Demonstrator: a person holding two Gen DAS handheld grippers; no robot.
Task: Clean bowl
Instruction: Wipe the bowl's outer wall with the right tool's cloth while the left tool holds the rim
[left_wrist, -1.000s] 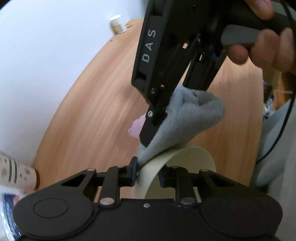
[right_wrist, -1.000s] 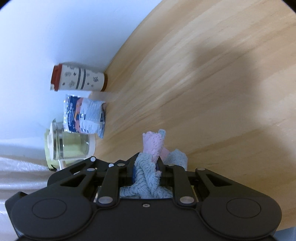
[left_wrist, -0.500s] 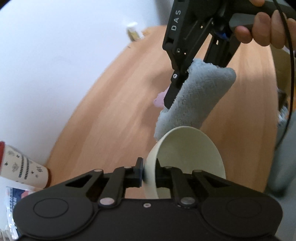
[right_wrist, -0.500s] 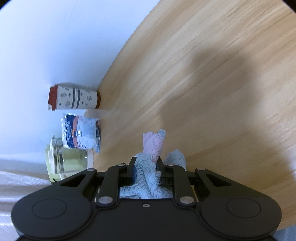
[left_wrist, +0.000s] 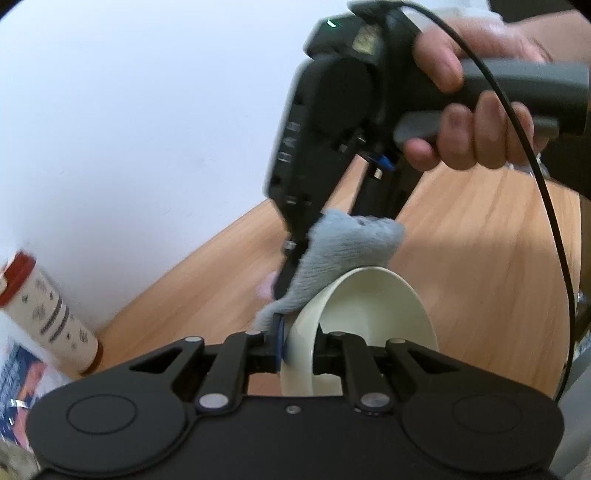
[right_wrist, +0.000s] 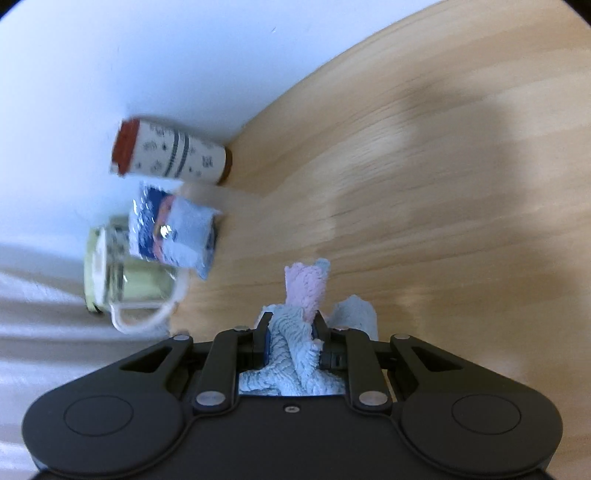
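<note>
The left gripper's fingers (left_wrist: 295, 349) pinch the cream bowl (left_wrist: 364, 317) by its rim, tipped on edge above the surface (left_wrist: 480, 258). The right gripper (right_wrist: 293, 334) clamps a blue-grey cloth (left_wrist: 347, 251) draped on the bowl's upper rim, so the wipe goes down into the hollow.

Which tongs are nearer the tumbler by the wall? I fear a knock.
Left, probably. The left tongs hold the bowl close beside the tumbler; the right tongs, gripping the cloth, sit beyond the bowl.

The bowl's (left_wrist: 364, 314) lower rim is hidden behind the left gripper's (left_wrist: 297, 350) body. Cloth (left_wrist: 345, 251) covers the right gripper's (left_wrist: 295, 266) fingertips. Patterned tumbler (right_wrist: 173, 157), foil packet (right_wrist: 173, 230) and glass jug (right_wrist: 122, 273) are motion-blurred; print illegible.
</note>
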